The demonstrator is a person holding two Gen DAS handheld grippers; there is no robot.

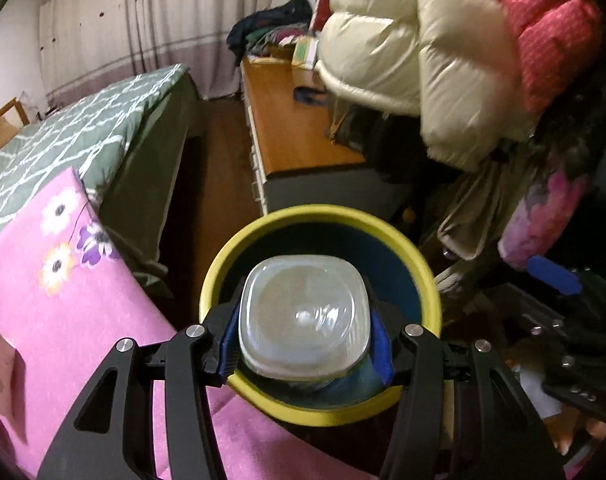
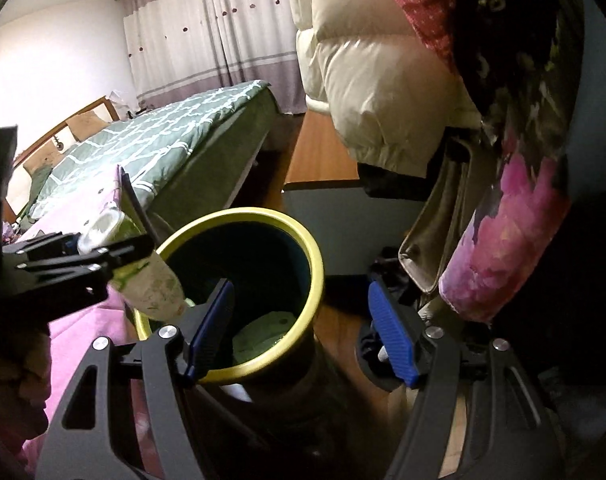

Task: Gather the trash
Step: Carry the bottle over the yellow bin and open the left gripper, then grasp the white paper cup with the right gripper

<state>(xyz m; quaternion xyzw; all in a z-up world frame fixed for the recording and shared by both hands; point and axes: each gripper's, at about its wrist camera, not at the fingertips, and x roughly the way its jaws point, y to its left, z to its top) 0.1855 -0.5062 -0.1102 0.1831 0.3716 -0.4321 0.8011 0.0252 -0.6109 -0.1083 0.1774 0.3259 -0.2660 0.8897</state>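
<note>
Left gripper (image 1: 305, 334) clamped on plastic bottle (image 1: 305, 316) above yellow-rimmed bin (image 1: 263, 224); right gripper (image 2: 303, 328) released, nothing between its jaws.

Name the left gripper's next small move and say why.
Probably open the left gripper to drop the plastic bottle: its fingers clamp the bottle base-forward over the yellow-rimmed trash bin, as the right wrist view confirms.

Your left gripper (image 1: 305, 344) is tilting steeply downward, its blue-padded jaws flanking a clear, squarish plastic bottle (image 1: 305, 314). Your right gripper (image 2: 303, 332) is angling downward too, its jaws standing wide apart, gripping nothing.
</note>
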